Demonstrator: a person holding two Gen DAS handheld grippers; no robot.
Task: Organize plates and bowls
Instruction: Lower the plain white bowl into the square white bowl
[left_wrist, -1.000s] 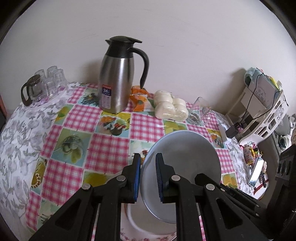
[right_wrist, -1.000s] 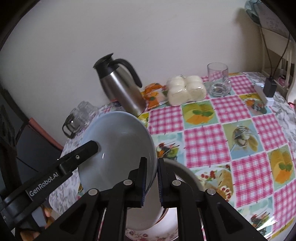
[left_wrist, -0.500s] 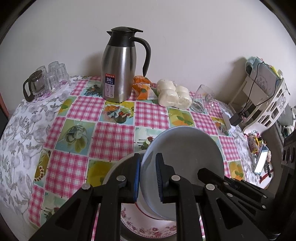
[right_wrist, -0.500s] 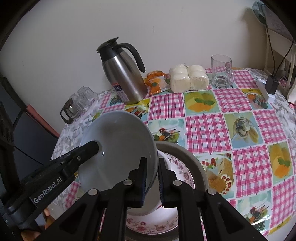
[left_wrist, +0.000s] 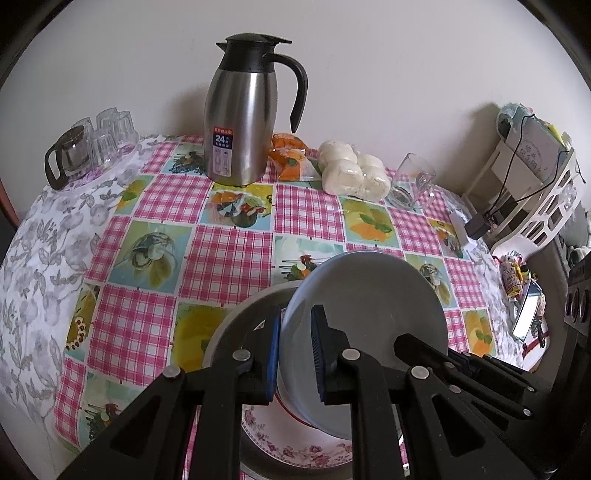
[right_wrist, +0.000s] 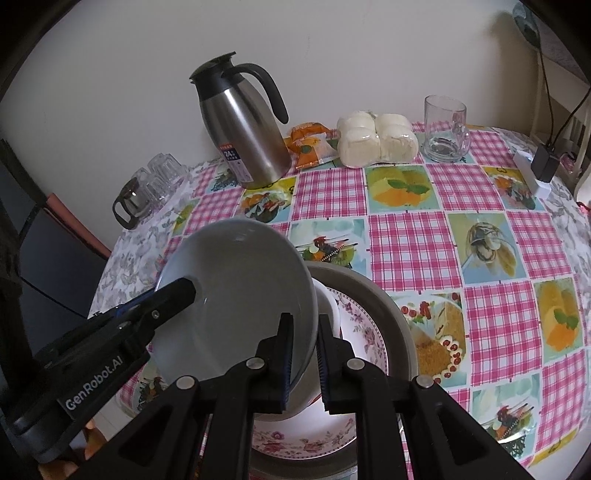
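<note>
We hold a pale bowl (left_wrist: 373, 306) between both grippers, tilted on edge above a stack of dishes. Our left gripper (left_wrist: 295, 354) reaches in from the bottom of its view, its blue pads clamped on the bowl's near rim at about 9 o'clock on the bowl; one finger lies outside the wall, the other inside the hollow. Our right gripper (right_wrist: 303, 360) comes up from 6 o'clock in its own view and is likewise clamped on the bowl (right_wrist: 240, 291), pinching the rim at roughly 5 o'clock on the bowl. In the right view the left gripper (right_wrist: 177, 295) slants in from 8 o'clock, its tip against the inside of the bowl.

The bowl hangs tipped, its hollow facing the left side of the right view. Under it sits a white bowl (right_wrist: 327, 314) on a floral plate (right_wrist: 364, 336), which rests in a wide grey dish (right_wrist: 388, 306). Whether the held bowl touches the white one we cannot tell.

The stack stands at the near edge of the checked tablecloth (left_wrist: 225, 254). Toward 12 o'clock a steel jug (left_wrist: 240, 114) stands upright by the wall, with an orange packet (left_wrist: 290, 158) and bagged buns (left_wrist: 351, 173) to its right, then a glass mug (right_wrist: 445, 129). At 10 o'clock small glasses (left_wrist: 107, 136) cluster beside a glass pot (left_wrist: 66, 158).
</note>
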